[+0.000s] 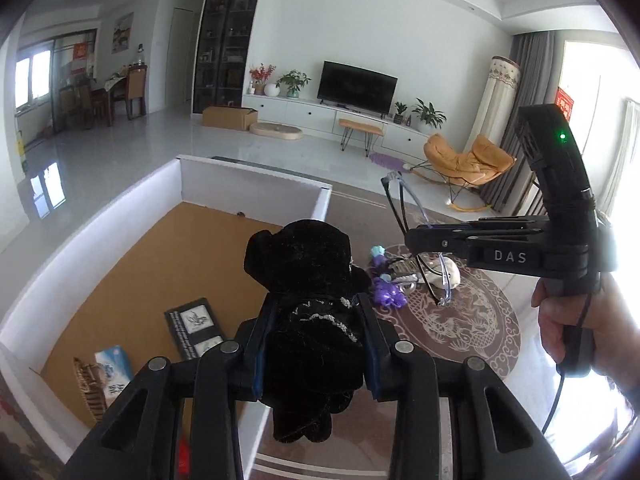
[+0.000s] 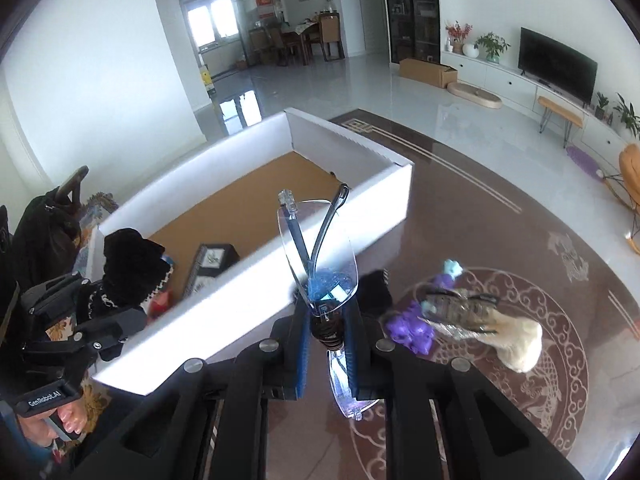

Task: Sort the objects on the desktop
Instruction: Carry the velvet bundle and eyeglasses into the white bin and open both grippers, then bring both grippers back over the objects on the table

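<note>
Left gripper point(image 1: 316, 344) at lower centre of its own view, clamped on a black plush toy point(image 1: 308, 280), head poking up past the blue pads, legs dangling below; same toy point(image 2: 128, 268) at left edge of the right wrist view, held above the near corner of the box.

Right gripper point(image 2: 326, 340) at lower centre of its view, pinched narrow on a pair of rimless glasses point(image 2: 316, 256) at the bridge; one lens up with temples crossed above it, other lens hanging below; same gripper point(image 1: 416, 240) at right of the left wrist view, glasses point(image 1: 404, 204) sticking up and down through its tip, hand point(image 1: 576, 320) below on the grip.

White box point(image 1: 256, 178) with brown floor at centre left; inside near the lower left corner, a dark framed card point(image 1: 194, 326) and a tissue pack point(image 1: 114, 362).

On the patterned table point(image 2: 520, 216), right of centre: purple toy point(image 2: 412, 330), pale blue piece point(image 2: 452, 268), cream lump point(image 2: 520, 344), blurred striped thing point(image 2: 460, 308) lying across them.
</note>
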The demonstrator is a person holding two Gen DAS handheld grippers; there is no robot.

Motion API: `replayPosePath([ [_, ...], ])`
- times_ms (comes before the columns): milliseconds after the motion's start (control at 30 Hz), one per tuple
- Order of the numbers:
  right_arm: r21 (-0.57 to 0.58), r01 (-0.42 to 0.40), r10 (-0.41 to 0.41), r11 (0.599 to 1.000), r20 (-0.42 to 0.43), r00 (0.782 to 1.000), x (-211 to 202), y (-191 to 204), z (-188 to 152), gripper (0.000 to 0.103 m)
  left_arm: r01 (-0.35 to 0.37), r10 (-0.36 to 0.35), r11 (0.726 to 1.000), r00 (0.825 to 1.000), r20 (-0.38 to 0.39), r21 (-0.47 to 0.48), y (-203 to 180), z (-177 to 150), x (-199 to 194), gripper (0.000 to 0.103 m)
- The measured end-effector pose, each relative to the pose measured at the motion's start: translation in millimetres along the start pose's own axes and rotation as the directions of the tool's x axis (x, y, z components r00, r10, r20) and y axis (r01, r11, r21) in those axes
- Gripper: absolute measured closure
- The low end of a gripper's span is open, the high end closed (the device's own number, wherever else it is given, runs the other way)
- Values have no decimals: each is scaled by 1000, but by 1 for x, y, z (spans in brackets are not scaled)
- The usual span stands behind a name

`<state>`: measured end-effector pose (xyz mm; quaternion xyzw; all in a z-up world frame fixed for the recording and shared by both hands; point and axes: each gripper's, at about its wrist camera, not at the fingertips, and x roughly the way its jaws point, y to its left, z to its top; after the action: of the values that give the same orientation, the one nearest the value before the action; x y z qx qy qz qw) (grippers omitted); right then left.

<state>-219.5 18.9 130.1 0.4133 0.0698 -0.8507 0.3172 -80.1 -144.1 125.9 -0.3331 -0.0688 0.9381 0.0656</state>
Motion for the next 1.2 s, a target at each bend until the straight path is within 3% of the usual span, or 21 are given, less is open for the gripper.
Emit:
replayPosePath([
  [100, -2, -116, 115, 993, 61, 991, 12, 50, 36, 87, -86, 82, 993, 996, -43, -83, 57, 4, 2, 67],
  [200, -16, -203, 203, 979, 46, 978, 41, 100, 59, 87, -189, 173, 975, 976, -129, -121, 104, -1, 17, 67],
  [333, -16, -220, 218, 975, -76, 973, 99, 148, 63, 87, -263, 215, 954, 935, -283, -145, 143, -14, 45, 64],
  [400, 21, -219, 220, 975, -161, 962, 132, 158, 55, 87, -278, 218, 948, 922, -319, -154, 150, -21, 52, 63],
  [433, 51, -217, 223, 975, -204, 953, 148, 159, 49, 85, -280, 216, 946, 921, -325, -163, 151, -24, 54, 57],
  [467, 89, -221, 236, 971, -239, 942, 162, 159, 43, 83, -280, 213, 944, 922, -324, -174, 152, -28, 54, 43],
  [500, 121, -232, 257, 965, -268, 928, 174, 159, 37, 71, -277, 210, 944, 924, -318, -182, 153, -30, 53, 33],
  [533, 139, -234, 266, 962, -289, 920, 183, 159, 32, 50, -279, 214, 942, 927, -309, -185, 151, -33, 51, 19],
  [600, 150, -219, 254, 964, -276, 927, 187, 158, 26, 29, -289, 233, 941, 930, -285, -175, 146, -34, 48, 15],
  [733, 152, -237, 262, 959, -165, 951, 159, 148, 23, 29, -297, 260, 941, 942, -214, -163, 135, -31, 30, 15],
  [800, 120, -218, 230, 968, -87, 969, 131, 139, 19, 28, -267, 239, 948, 957, -167, -173, 124, -29, 21, 15],
  [900, 52, -126, 123, 991, 56, 991, 79, 120, 5, 12, -184, 172, 969, 981, -84, -163, 91, -28, 5, 15],
  [1000, 32, 0, -6, 999, 185, 983, 29, 90, -29, 2, -55, 53, 991, 998, -16, -118, 47, -29, -7, 14],
  [1100, 53, 138, -146, 989, 210, 967, -1, 51, -73, 1, 65, -65, 996, 998, -4, -67, 3, -33, -7, 13],
  [1200, 84, 257, -268, 963, 152, 951, -16, 5, -123, 1, 153, -153, 988, 988, -33, -7, -42, -45, 2, 6],
])
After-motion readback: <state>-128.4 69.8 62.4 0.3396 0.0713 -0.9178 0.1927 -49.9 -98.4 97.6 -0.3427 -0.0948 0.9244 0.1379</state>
